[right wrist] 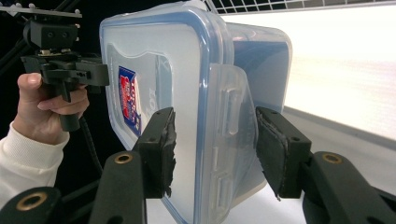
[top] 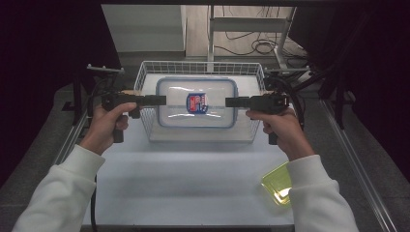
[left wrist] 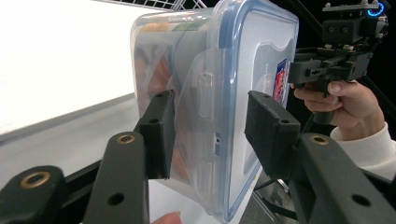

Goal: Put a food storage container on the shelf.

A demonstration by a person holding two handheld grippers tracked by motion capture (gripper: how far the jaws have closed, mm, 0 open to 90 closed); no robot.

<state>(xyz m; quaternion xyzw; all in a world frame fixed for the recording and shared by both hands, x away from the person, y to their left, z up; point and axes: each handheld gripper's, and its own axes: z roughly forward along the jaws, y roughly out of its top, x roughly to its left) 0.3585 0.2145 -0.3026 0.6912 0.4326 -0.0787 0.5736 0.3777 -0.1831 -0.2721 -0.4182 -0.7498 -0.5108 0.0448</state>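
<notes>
High view | one box (top: 197, 102) | two grippers' fingers clamp its ends | one basket (top: 145, 77)

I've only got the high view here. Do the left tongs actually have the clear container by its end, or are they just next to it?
Observer: They have it. In the left gripper view the left tongs straddle the container at its end, one pad on the wall and the other on the lid side, with the latch flap between them.
Operator: And the right side?
Observer: Same there. The right tongs clamp the other end across the opposite flap.
Operator: Anything inside? I just get glare off the lid.
Observer: Something orange shows through the clear wall. I cannot tell what it is.
</notes>
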